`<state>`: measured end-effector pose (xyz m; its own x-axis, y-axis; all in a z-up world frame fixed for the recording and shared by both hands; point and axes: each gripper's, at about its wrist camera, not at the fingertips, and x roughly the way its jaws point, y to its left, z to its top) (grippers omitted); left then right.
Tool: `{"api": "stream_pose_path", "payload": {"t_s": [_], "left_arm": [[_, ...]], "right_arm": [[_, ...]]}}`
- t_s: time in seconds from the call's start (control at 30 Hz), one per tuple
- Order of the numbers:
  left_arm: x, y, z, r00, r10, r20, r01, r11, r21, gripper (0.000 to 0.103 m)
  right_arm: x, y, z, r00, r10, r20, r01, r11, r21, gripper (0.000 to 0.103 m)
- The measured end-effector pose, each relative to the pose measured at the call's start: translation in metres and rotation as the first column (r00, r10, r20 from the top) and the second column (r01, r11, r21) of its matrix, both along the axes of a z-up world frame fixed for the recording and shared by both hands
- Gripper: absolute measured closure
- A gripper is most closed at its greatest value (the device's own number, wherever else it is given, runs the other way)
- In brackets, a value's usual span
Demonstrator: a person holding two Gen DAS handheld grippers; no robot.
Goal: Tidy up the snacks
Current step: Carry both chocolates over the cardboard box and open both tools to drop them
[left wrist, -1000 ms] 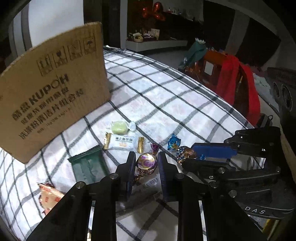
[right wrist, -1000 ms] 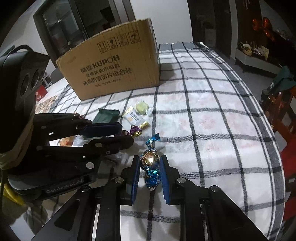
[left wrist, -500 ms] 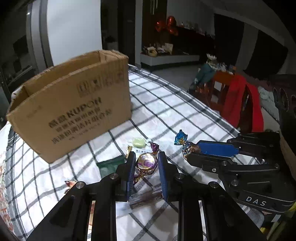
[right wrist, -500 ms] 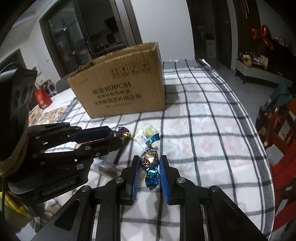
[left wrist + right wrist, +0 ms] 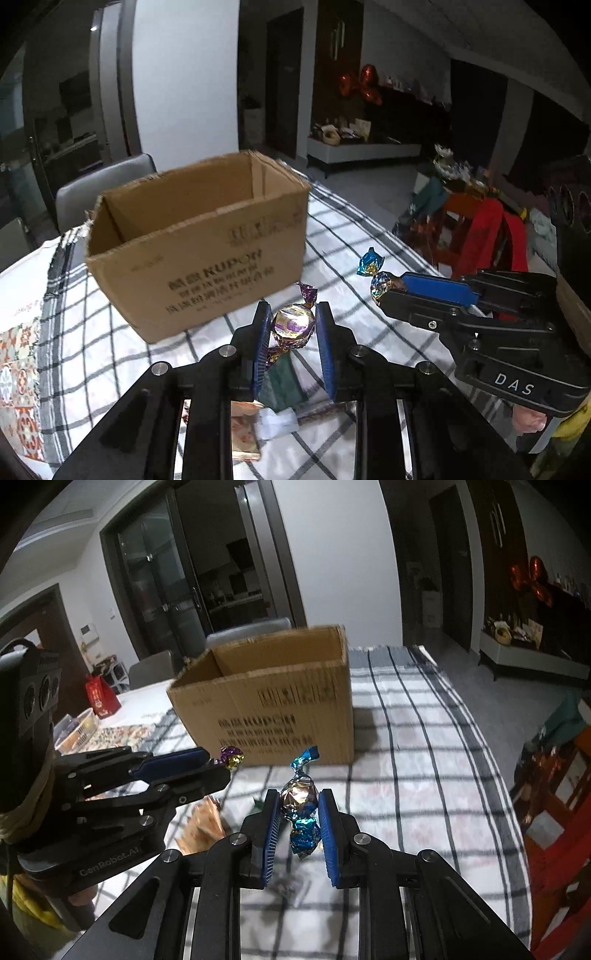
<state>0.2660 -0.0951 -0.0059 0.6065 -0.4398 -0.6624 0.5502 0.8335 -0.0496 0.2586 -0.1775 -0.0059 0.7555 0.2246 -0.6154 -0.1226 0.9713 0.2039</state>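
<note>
My left gripper (image 5: 292, 326) is shut on a purple and gold foil candy (image 5: 291, 325), lifted above the checked tablecloth. My right gripper (image 5: 298, 805) is shut on a blue and gold foil candy (image 5: 300, 797), also in the air. Each gripper shows in the other's view: the right gripper (image 5: 388, 286) with the blue candy (image 5: 373, 273) at right, the left gripper (image 5: 221, 762) with the purple candy (image 5: 231, 757) at left. An open brown cardboard box (image 5: 199, 240) stands just beyond both, and its inside looks bare. The same box (image 5: 273, 701) fills the middle of the right wrist view.
More snack packets lie on the cloth under the grippers: a green packet (image 5: 284, 384), an orange packet (image 5: 243, 432) and another orange packet (image 5: 201, 823). The table edge (image 5: 491, 760) runs along the right, with a red chair (image 5: 484, 236) beyond. Grey chairs (image 5: 99, 188) stand behind the box.
Both grippers rose from the tablecloth with their candies and tipped up. The box now shows its open top, and the loose snacks have dropped beneath the fingers.
</note>
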Motion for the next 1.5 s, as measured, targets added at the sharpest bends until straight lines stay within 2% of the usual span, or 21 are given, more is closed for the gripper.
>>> {"api": "stream_pose_path", "payload": {"t_s": [0.33, 0.7, 1.03, 1.5], "left_arm": [[0.014, 0.026, 0.04, 0.995, 0.073, 0.062, -0.07, 0.996, -0.052, 0.078], [0.034, 0.048, 0.071, 0.983, 0.14, 0.12, -0.13, 0.987, -0.092, 0.078], [0.065, 0.057, 0.077, 0.974, 0.183, 0.131, -0.171, 0.981, -0.093, 0.078], [0.123, 0.061, 0.061, 0.971, 0.227, 0.075, -0.222, 0.973, -0.065, 0.078]], "right_arm": [[0.024, 0.01, 0.044, 0.995, 0.01, 0.101, -0.011, 1.0, 0.001, 0.08], [0.058, 0.02, 0.074, 0.988, 0.05, 0.149, -0.05, 0.999, -0.005, 0.08], [0.094, 0.026, 0.078, 0.986, 0.079, 0.146, -0.077, 0.997, -0.019, 0.08], [0.154, 0.028, 0.065, 0.994, 0.078, 0.073, -0.076, 0.997, -0.033, 0.08]]}}
